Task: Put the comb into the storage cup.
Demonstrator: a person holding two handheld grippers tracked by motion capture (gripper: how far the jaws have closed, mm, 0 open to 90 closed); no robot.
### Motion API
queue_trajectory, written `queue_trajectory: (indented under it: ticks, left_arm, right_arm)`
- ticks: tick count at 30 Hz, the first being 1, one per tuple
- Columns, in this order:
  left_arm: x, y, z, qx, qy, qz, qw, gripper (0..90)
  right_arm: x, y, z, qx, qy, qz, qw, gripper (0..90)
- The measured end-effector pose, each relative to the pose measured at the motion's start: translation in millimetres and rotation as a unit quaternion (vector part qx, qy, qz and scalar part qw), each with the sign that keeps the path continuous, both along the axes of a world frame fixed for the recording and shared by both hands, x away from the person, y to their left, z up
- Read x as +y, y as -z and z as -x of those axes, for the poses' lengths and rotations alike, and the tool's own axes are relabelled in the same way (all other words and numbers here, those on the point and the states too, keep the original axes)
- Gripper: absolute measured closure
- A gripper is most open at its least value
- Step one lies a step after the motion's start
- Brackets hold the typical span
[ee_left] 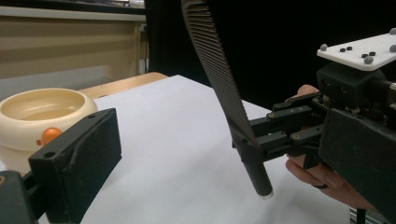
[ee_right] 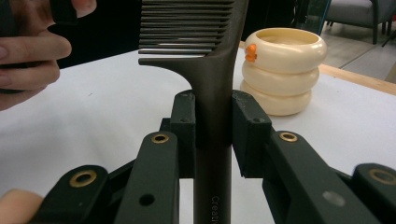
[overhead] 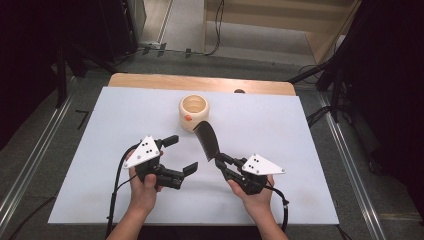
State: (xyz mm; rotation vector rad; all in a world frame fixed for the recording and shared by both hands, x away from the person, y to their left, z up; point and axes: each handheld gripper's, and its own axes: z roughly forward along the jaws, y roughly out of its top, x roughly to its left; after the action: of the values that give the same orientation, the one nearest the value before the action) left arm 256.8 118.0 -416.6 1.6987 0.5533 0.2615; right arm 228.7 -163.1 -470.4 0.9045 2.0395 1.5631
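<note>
Fingers of right gripper (ee_right: 212, 121) clench comb (ee_right: 212, 70), top cropped; left gripper (overhead: 179, 155) released.

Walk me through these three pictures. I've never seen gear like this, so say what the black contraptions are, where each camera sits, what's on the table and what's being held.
No robot here: a person holds a hand-operated two-jaw tool in each hand. The high view looks down from above the person's side of the table, forearms coming in from the bottom. There the left tool stands open with nothing between its jaws, and the right tool is shut on the handle of a dark comb, whose toothed end rises toward the pot.

The other two pictures come from small cameras riding on the tools. The left gripper view looks across at the right tool and the tilted comb. The right gripper view looks along its own jaws, showing them pressed against the comb's handle.

On the white table stands a cream ribbed pot with a small orange spot on its side.
</note>
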Motion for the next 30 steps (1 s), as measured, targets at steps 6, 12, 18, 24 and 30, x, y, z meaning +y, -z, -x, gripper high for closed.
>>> queue_trajectory:
  ticks: [6, 12, 18, 24, 30]
  left_arm:
    - [-11.8, -0.1, -1.0, 0.009, 0.016, -0.001, 0.9998, 0.0]
    - [-19.7, 0.5, -3.0, 0.024, 0.003, 0.009, 0.9997, 7.4]
    - [-25.2, 1.1, -3.6, 0.037, -0.026, 0.005, 0.9990, 20.0]
    - [-27.7, 0.5, -4.2, 0.054, -0.053, 0.014, 0.9970, 35.8]
    - [-25.7, -3.1, -3.8, 0.063, -0.066, 0.032, 0.9953, 48.9]
  right_arm:
    - [5.5, -0.4, 2.3, -0.003, -0.011, -0.004, 0.9999, 70.9]
    - [12.2, -0.7, 5.3, -0.006, -0.020, -0.003, 0.9998, 70.9]
    - [17.3, -1.1, 7.8, -0.008, -0.025, -0.001, 0.9996, 70.9]
    - [22.1, -1.6, 10.1, -0.016, -0.026, 0.005, 0.9995, 70.9]
    - [25.3, -1.2, 11.9, -0.024, -0.023, 0.018, 0.9993, 70.9]
